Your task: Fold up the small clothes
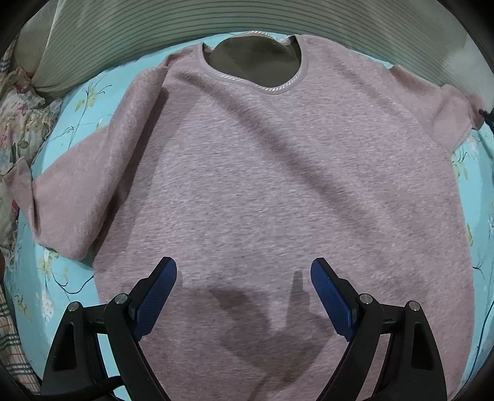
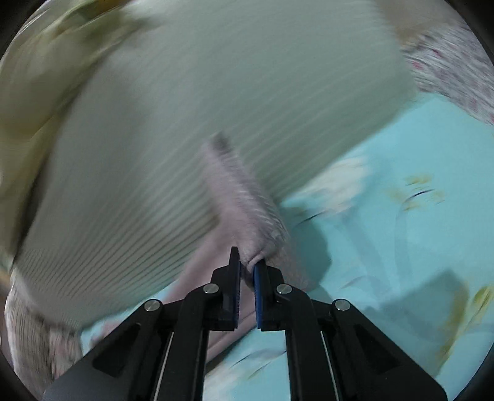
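1. Left wrist view: the left gripper (image 1: pixel 244 274) hangs with jaws wide and empty over the lower body of the pink sweater (image 1: pixel 262 185), which lies flat on the floral bedsheet (image 1: pixel 77 101) ahead of it.
2. Right wrist view: the right gripper (image 2: pixel 247 265) is clamped on the sweater's sleeve end (image 2: pixel 244 209), pinched at its fingertips. The sleeve fold appears in hand; next, it should be carried inward across the body.

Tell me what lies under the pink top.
The pink top lies spread on a turquoise flowered sheet, which shows around its edges. A striped pillow sits behind the neckline. Whatever is beneath the middle of the top is covered by the fabric.
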Available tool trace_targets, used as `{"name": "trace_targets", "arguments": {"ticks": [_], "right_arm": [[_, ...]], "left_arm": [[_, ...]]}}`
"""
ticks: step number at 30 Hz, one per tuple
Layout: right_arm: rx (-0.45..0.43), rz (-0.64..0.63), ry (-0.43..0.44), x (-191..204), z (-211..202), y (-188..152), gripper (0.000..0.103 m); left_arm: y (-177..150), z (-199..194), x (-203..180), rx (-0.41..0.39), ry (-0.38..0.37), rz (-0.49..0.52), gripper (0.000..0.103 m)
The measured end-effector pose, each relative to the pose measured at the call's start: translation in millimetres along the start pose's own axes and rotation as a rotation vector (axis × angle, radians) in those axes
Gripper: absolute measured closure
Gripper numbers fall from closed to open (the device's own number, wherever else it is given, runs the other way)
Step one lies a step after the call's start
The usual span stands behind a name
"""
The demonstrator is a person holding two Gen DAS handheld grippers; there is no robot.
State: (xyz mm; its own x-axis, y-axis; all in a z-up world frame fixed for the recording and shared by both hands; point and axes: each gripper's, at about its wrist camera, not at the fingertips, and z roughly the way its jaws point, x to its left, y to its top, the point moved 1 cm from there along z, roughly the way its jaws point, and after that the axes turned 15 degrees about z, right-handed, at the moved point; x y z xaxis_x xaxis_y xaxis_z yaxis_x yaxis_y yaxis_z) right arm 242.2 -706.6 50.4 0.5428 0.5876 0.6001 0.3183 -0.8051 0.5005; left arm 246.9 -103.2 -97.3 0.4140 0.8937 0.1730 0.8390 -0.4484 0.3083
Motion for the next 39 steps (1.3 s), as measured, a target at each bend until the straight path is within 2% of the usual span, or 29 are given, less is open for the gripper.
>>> {"name": "trace_targets", "arguments": {"ticks": [4,6,11,14,15,21,26,28,31,32,33,35,39], "right_arm": [[0.135,-0.094,0.107,65,-2,-67,0.095],[0.202,-0.095,0.148,89,5,-97,0.095],[0.413,-0.053,0.292,153,34,-199,0.095],[0.528,-0.024,0.352,179,59,-258,0.095],[0.567,-0.014,0.364,188,65,-285,0.095],[0.789,-0.034,0.379,230,113,-398,0.095],[0.912,-0.083,0.367,260,145,-469,0.095],[0.932,-0.095,0.366,264,152,-480,0.095],[0.969,-0.136,0.334,277,165,-504,0.089],[0.976,-0.149,0.296,277,168,-508,0.080],[0.991,-0.148,0.265,274,170,-509,0.062],[1.003,-0.107,0.269,265,165,-501,0.042],[0.907,-0.073,0.328,245,134,-451,0.041]], "left_arm": [[-3,-7,1,-0.022,-0.021,-0.012,0.014],[-8,-13,4,-0.040,-0.035,-0.021,0.014],[-26,-21,17,-0.063,-0.074,-0.050,0.014],[-41,-25,33,-0.068,-0.099,-0.094,0.014],[-46,-27,39,-0.071,-0.103,-0.106,0.014],[-82,-38,69,-0.086,-0.148,-0.179,0.014],[-108,-42,84,-0.099,-0.195,-0.232,0.014],[-113,-43,87,-0.106,-0.218,-0.253,0.014],[-114,-44,92,-0.129,-0.254,-0.288,0.014],[-113,-42,95,-0.138,-0.266,-0.293,0.014],[-110,-40,97,-0.143,-0.275,-0.300,0.014],[-100,-30,99,-0.144,-0.298,-0.321,0.014],[-75,-12,103,-0.167,-0.350,-0.354,0.014]]}}
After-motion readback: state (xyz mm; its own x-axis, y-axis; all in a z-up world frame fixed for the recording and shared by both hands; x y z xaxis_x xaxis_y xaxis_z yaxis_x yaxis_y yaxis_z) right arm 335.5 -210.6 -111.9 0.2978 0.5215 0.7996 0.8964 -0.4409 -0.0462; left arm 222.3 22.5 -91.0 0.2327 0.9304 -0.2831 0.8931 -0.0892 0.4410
